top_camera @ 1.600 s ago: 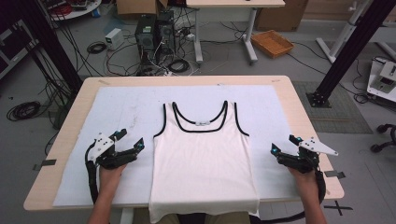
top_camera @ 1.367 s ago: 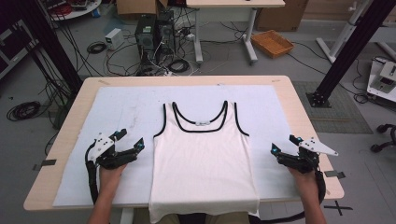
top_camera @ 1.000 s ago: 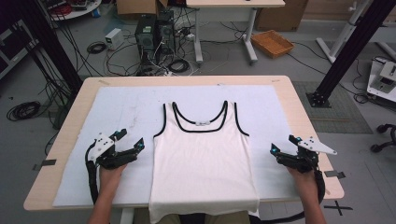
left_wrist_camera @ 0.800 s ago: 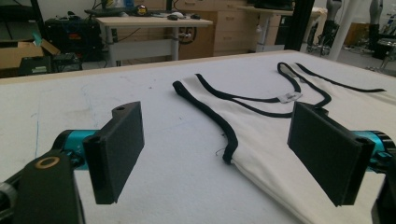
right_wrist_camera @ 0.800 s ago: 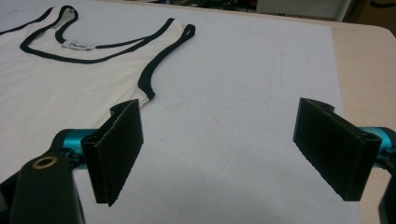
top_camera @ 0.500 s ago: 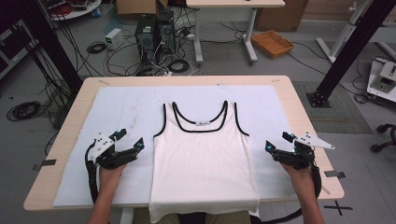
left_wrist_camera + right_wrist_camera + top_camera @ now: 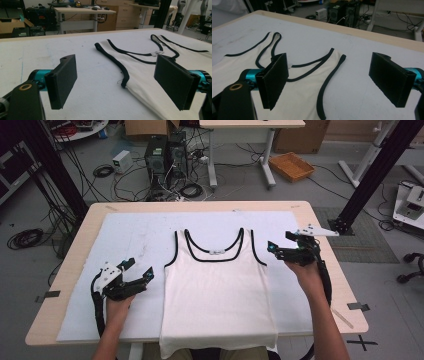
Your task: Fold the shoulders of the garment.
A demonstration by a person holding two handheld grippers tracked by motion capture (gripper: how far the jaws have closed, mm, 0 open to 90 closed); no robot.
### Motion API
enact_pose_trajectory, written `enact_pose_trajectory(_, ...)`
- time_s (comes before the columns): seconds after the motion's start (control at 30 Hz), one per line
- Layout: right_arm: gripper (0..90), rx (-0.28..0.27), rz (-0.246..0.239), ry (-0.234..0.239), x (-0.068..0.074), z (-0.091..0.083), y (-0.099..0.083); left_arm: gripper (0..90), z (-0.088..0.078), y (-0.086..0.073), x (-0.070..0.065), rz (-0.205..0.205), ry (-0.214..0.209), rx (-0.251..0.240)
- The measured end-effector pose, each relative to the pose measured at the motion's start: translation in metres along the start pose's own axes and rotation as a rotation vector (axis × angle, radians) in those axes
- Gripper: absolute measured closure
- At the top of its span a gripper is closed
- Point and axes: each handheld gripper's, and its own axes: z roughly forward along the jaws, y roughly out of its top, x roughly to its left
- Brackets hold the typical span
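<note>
The tank top (image 7: 219, 290) lies flat and face-up at the middle of the table (image 7: 320, 225), straps toward 12 o'clock, hem hanging slightly over the near edge at 6 — spread smooth, most likely so it can be folded. The right gripper (image 7: 280, 249) hovers at about 2 o'clock of the top, just beside its right armhole, jaws wide apart and holding nothing; in the right gripper view the black-trimmed strap (image 7: 329, 77) lies between the jaws, which suggests this hand is lining up to pinch the shoulder. The left gripper (image 7: 137, 272) sits lower, at about 9 o'clock of the top, near the side seam but apart from it, jaws likewise spread and empty; its own view shows the armhole trim (image 7: 117, 66) ahead between the pads. A pale blue-white mat (image 7: 130, 235) covers most of the wooden table, lightly scuffed. Beyond the far edge at 12 o'clock the floor carries computer towers (image 7: 162, 152), tangled cables (image 7: 105, 170) and a second desk (image 7: 240, 125); a wicker tray (image 7: 291, 166) sits at 1 o'clock.
</note>
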Motion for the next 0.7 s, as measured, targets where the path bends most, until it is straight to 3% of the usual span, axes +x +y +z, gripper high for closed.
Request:
enact_pose_trajectory(0.2, 15.9, 0.080, -0.016, -0.012, 0.004, 0.042, 0.020, 18.7, 0.001, 0.000, 0.001, -0.011, 0.004, 0.008)
enact_pose_trajectory(0.27, 15.9, 0.093, -0.013, -0.019, 0.004, 0.049, 0.021, 18.7, 0.001, 0.000, 0.001, -0.009, 0.006, 0.011)
enact_pose_trajectory(0.3, 15.9, 0.129, -0.012, -0.038, 0.004, 0.066, 0.019, 18.7, 0.001, 0.001, 0.001, -0.010, 0.006, 0.011)
enact_pose_trajectory(0.33, 15.9, 0.129, -0.012, -0.038, 0.004, 0.066, 0.019, 18.7, 0.001, 0.000, 0.002, -0.011, 0.004, 0.011)
enact_pose_trajectory(0.37, 15.9, 0.172, -0.002, -0.051, 0.003, 0.082, 0.014, 18.7, 0.001, 0.000, 0.002, -0.016, 0.006, 0.012)
enact_pose_trajectory(0.43, 15.9, 0.210, 0.010, -0.061, 0.001, 0.095, 0.008, 18.7, 0.001, 0.001, 0.002, -0.019, 0.004, 0.014)
enact_pose_trajectory(0.47, 15.9, 0.210, 0.010, -0.061, 0.001, 0.095, 0.008, 18.7, 0.001, 0.001, 0.002, -0.022, 0.005, 0.012)
enact_pose_trajectory(0.6, 16.0, 0.267, 0.066, -0.089, -0.002, 0.122, -0.005, 18.7, 0.002, 0.001, 0.002, -0.017, 0.006, 0.020)
enact_pose_trajectory(0.7, 16.9, 0.303, 0.052, -0.118, -0.003, 0.132, -0.008, 18.7, 0.003, 0.001, 0.003, -0.024, 0.007, 0.031)
